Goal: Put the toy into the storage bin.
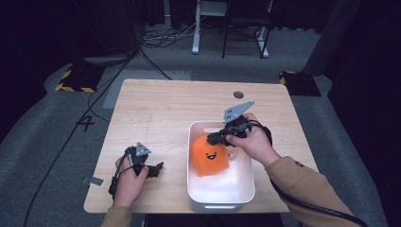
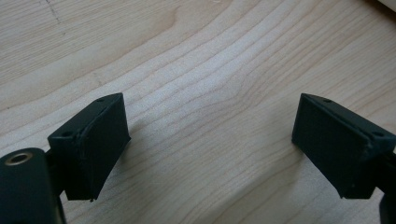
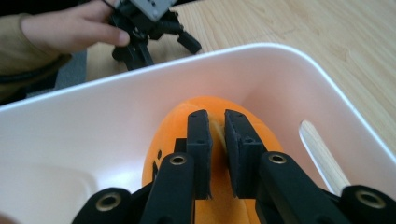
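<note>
Plush point(image 1: 211, 157), orange with a small smiling face, sits inside your white bin point(image 1: 243, 187), toward the bin's far half and leaning against its left wall. The bin itself stands on the near right part of the wooden table point(image 1: 165, 109), its near end close to the table's front edge.

Your right gripper point(image 1: 213, 137) reaches into the bin from its right rim, tips at the top of the plush. In the right gripper view the gripper point(image 3: 216, 140) has its jaws drawn nearly together, with a fold of the plush point(image 3: 219, 154) pinched in the narrow gap between them. The bin's wall point(image 3: 261, 74) curves around behind the toy, and a handle slot in that wall shows the wood beyond it. Your right hand point(image 1: 255, 142) wraps the gripper body just over the bin's right rim.

Your left gripper point(image 1: 153, 169) rests low on the table, well left of the bin and apart from it, held in your left hand point(image 1: 127, 182). In the left gripper view its jaws stand wide apart with bare wood between them; the gripper point(image 2: 210, 140) holds nothing. From the right gripper view you see that same left gripper point(image 3: 154, 32) beyond the bin's far rim.
</note>
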`<action>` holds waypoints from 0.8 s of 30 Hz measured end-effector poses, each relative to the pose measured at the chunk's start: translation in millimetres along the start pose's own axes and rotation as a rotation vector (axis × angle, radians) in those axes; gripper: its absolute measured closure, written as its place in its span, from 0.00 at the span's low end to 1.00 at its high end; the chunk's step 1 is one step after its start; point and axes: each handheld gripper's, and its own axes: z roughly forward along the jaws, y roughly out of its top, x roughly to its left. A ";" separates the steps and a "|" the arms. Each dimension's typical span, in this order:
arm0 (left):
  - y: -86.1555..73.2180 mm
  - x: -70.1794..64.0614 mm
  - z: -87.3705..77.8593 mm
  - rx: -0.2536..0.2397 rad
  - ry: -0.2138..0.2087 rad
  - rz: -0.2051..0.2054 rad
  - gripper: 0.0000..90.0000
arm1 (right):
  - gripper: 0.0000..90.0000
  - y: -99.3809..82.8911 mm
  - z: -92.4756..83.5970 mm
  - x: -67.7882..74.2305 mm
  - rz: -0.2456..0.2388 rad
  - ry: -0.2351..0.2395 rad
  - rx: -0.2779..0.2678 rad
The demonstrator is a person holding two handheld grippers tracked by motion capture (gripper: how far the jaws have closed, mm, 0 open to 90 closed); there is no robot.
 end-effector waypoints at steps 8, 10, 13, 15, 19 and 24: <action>0.0 0.0 0.0 0.000 0.000 0.000 0.13 | 0.88 -2.6 -0.6 0.1 0.017 0.006 -0.001; 0.0 0.0 0.0 0.000 0.000 0.000 0.13 | 0.87 -5.0 -1.7 0.8 0.023 0.000 -0.006; 0.0 0.0 0.0 -0.001 0.000 0.000 0.13 | 0.85 -9.9 -2.5 2.0 0.023 -0.003 -0.016; -0.1 0.0 0.1 -0.001 0.000 0.000 0.13 | 0.84 -11.2 -3.6 2.2 0.023 -0.004 -0.016; 0.0 0.4 0.6 -0.003 -0.001 0.000 0.12 | 0.79 -14.9 -10.2 2.3 0.020 0.000 -0.017; 2.1 -1.3 3.2 0.006 -0.002 -0.008 0.07 | 0.71 -19.8 -16.2 2.6 0.022 0.009 -0.040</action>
